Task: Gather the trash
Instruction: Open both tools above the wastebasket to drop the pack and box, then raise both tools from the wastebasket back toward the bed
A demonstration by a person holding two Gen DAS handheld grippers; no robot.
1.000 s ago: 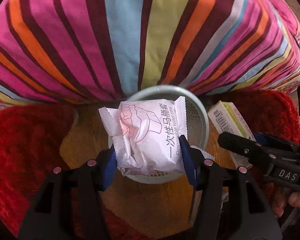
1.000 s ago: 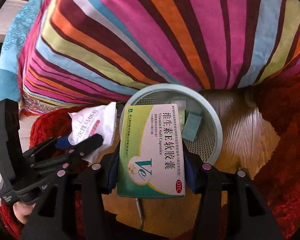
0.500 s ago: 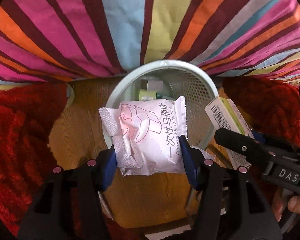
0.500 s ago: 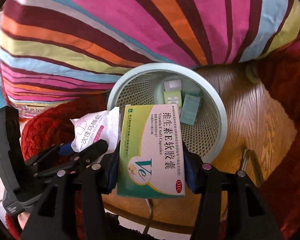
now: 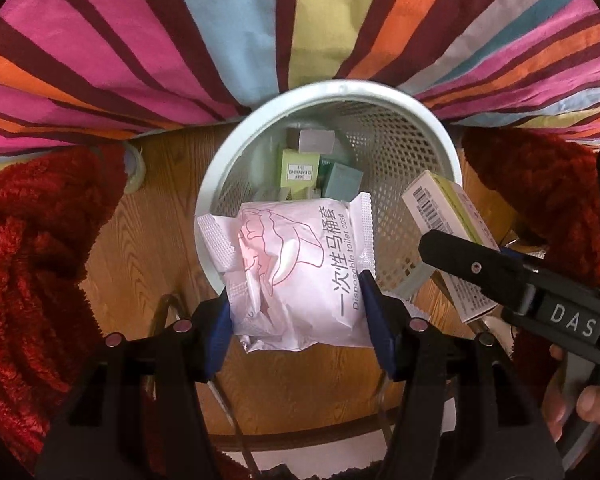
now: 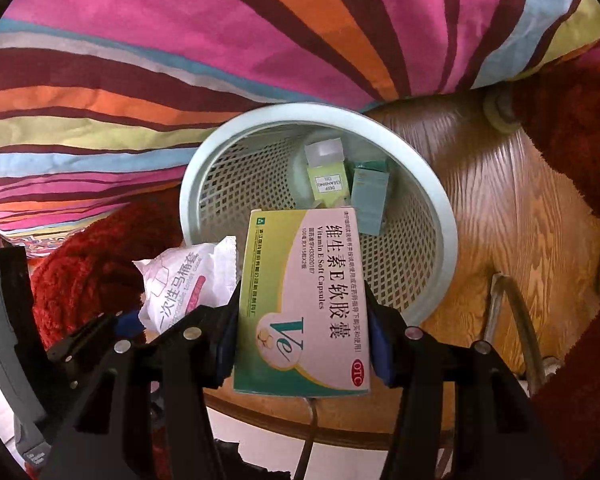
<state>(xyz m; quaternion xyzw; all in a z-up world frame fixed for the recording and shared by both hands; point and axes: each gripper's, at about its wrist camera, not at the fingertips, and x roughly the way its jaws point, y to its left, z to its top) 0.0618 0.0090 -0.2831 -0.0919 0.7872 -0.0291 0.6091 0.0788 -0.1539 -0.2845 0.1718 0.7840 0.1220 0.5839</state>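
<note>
Over the pale mesh wastebasket (image 5: pixel 440 132) I hold both of my claws, each pointing steeply down. My left gripper (image 5: pixel 296 308) is clamped on a white plastic packet (image 5: pixel 296 272) printed with a pink drawing and the words "Disposable toilet case"; its blue pads (image 5: pixel 374 312) press on the packet's two sides, and the packet hangs above the basket's near rim. My right gripper (image 6: pixel 302 336) is closed on a green and pink medicine box (image 6: pixel 300 300) marked "Vitamin E Soft Capsules", gripped by its long edges, with the far end of the box reaching over the basket's opening.

From my left wrist I see the right gripper (image 5: pixel 512 276) off to the right with that box (image 5: pixel 448 236), barcode side up, just beside the basket's rim, and a few fingers (image 5: pixel 592 404) of the hand that carries it. From my right wrist I see the left gripper (image 6: pixel 100 336) at lower left with the packet (image 6: pixel 188 280) next to the box.

Down in the basket lie a light green carton (image 5: pixel 300 170) with a white end flap and a teal box (image 5: pixel 342 182), side by side on the bottom.

The basket stands on a wooden floor (image 6: pixel 500 240). Behind it hangs striped bedding (image 5: pixel 220 40) in pink, orange, blue and yellow, and shaggy red rug (image 5: pixel 28 260) lies on either side.
</note>
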